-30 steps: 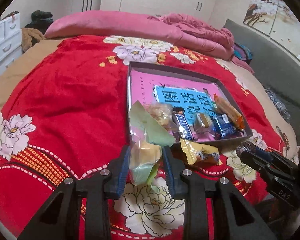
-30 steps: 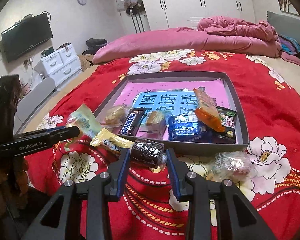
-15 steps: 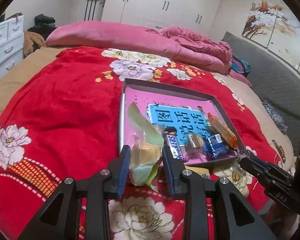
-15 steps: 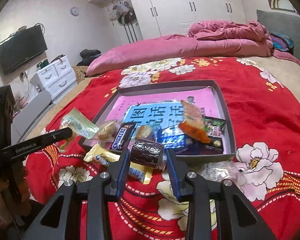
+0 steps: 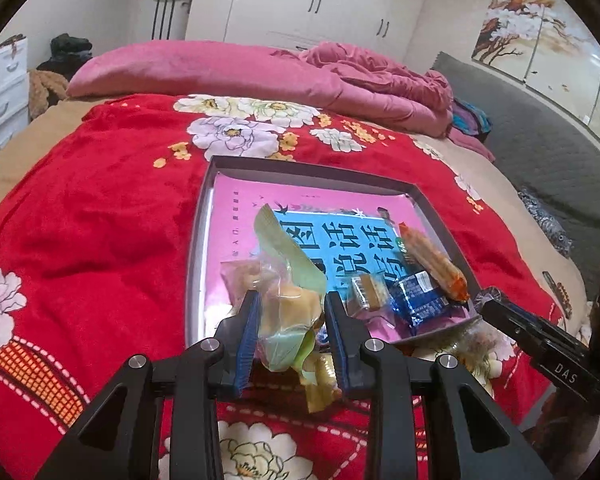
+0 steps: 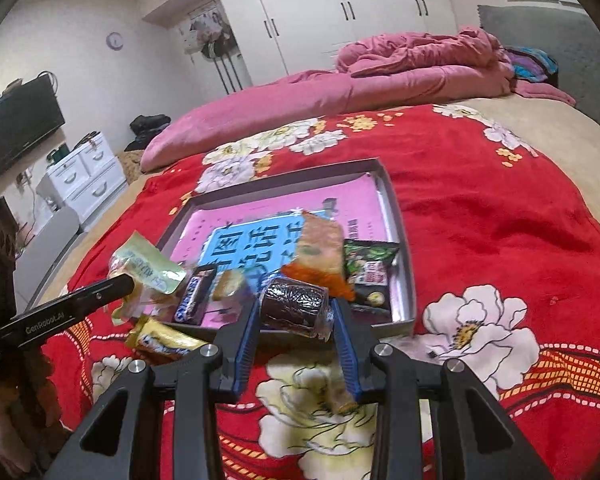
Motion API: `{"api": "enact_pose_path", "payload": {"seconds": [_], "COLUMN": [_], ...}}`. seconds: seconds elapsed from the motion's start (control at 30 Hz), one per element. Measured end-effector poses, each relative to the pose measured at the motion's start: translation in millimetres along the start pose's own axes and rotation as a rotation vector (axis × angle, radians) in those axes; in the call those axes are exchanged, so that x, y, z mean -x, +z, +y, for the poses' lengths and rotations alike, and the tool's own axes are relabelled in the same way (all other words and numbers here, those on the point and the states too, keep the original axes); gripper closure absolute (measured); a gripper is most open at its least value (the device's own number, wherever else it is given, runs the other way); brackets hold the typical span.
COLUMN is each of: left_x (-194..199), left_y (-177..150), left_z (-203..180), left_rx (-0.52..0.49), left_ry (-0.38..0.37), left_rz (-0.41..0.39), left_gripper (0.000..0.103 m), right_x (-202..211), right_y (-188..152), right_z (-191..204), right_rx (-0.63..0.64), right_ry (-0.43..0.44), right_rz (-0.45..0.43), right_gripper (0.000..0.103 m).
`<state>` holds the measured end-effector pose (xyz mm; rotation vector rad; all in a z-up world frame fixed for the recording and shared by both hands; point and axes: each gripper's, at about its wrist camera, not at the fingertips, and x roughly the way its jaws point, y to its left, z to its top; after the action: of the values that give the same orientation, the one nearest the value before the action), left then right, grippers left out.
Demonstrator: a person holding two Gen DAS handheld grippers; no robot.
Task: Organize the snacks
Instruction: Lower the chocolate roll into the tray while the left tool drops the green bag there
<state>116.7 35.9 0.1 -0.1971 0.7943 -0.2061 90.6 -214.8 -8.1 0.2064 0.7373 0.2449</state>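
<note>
A grey tray (image 5: 198,216) with a pink and blue liner lies on the red flowered blanket; it also shows in the right wrist view (image 6: 404,240). It holds an orange packet (image 5: 432,262), a blue packet (image 5: 418,304), a Snickers bar (image 6: 194,298) and a green packet (image 6: 370,264). My left gripper (image 5: 292,316) is shut on a clear and green pastry packet (image 5: 288,300), held above the tray's near left corner. My right gripper (image 6: 294,312) is shut on a dark chocolate roll (image 6: 294,306), held above the tray's near edge.
A yellow packet (image 6: 164,340) lies on the blanket (image 5: 100,220) in front of the tray. Another clear-wrapped snack (image 5: 474,344) lies by the tray's near right corner. Pink bedding (image 5: 260,76) is piled behind. White drawers (image 6: 84,176) stand far left.
Both grippers have risen and moved forward toward the tray, each still holding its snack. The pastry packet now hangs over the tray's near left corner.
</note>
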Motion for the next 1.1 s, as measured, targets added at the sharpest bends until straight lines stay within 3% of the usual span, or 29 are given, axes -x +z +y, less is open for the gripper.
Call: {"api": "enact_pose_path", "payload": {"seconds": [0.47,1.1], "left_x": [-27,-44], "left_y": [4,6], "left_z": [-27,-27], "left_rx": [-0.061,-0.060], "left_ry": [-0.003,0.003], "left_rz": [0.035,0.076], "left_gripper": [0.070,0.069], "right_x": [-22,-37], "right_y": [4,9], "right_z": [-9,-12], "right_rx": [0.002,0.000], "right_ry": [-0.028,-0.050], "right_rz": [0.042,0.059], "right_gripper": [0.066,0.066]}}
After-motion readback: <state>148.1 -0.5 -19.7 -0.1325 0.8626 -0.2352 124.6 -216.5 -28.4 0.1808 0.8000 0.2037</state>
